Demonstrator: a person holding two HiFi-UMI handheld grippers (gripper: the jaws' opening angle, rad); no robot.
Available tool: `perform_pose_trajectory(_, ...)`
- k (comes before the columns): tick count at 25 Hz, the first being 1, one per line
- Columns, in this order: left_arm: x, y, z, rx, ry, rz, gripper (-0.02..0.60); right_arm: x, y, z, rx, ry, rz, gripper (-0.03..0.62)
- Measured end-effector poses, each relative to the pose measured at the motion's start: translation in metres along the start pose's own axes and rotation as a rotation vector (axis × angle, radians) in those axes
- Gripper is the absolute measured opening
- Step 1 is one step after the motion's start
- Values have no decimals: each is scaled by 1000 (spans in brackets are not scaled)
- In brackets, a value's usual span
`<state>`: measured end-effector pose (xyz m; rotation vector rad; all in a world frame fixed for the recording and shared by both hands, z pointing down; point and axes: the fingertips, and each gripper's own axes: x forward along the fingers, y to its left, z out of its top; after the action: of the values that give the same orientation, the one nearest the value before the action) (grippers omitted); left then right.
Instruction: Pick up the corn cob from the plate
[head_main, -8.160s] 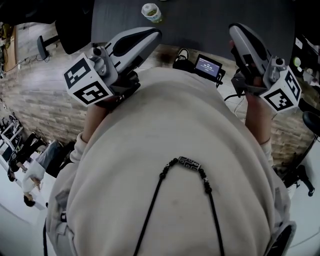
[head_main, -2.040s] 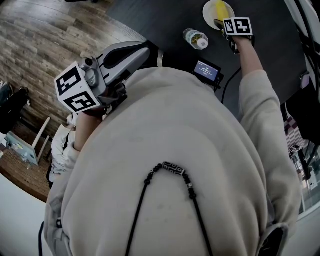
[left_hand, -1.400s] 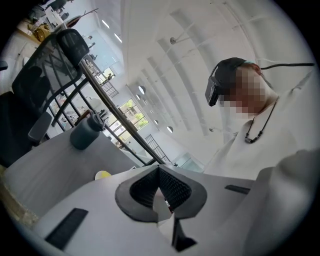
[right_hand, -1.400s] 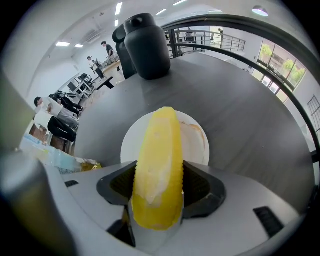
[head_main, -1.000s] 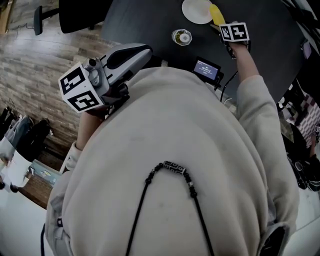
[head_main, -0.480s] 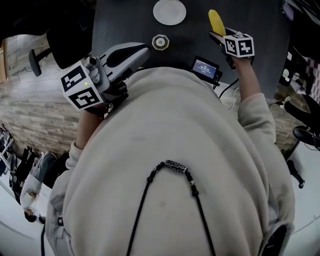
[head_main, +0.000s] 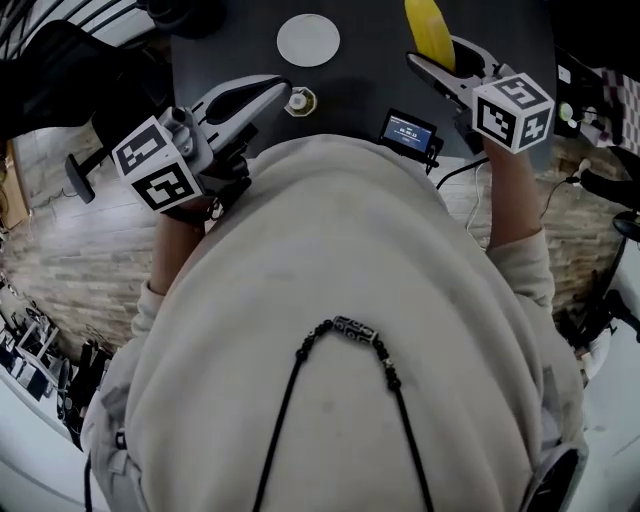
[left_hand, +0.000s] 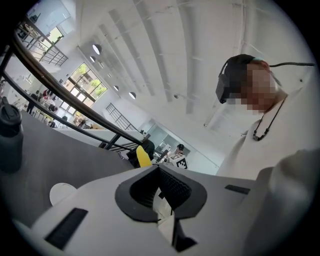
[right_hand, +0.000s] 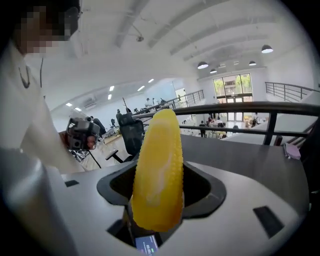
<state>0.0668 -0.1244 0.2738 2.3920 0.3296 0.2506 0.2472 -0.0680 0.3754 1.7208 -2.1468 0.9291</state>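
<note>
The right gripper (head_main: 438, 56) jaws clamp the corn cob (right_hand: 157, 170) — off the plate (head_main: 308, 40) — left gripper (head_main: 268, 92) jaws together, empty.

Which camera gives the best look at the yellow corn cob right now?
The right gripper view: the yellow corn cob fills the middle, kernels visible, clamped in the right hand-held gripper. The head view shows only part of the cob at the top edge; the left gripper view shows a small distant yellow sliver.

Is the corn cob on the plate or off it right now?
Off the plate. The right gripper is shut on the corn cob, and in the head view the white plate lies bare, apart from it.
</note>
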Motion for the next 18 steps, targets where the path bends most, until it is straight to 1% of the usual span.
perform_pose_trajectory(2, 2, -1, 6, 7, -10, -21, 2, -10, 17, 18, -40, -32, 15, 268)
perform_pose_trajectory(6, 11, -3, 20, 47, -10, -60, 2, -26, 35, 42, -98, -65, 15, 268)
perform_pose_trajectory(9, 15, -11, 28, 71, -9, -89, 2, -38, 47, 55, -113, -97, 20, 268)
perform_pose_trajectory(13, 19, -18, 34, 102, -1, -122, 2, -50, 65, 72, -137, -148, 50, 268)
perform_pose_trajectory(18, 24, -29, 41, 131, -1, -156, 2, -61, 87, 89, -165, -185, 72, 268)
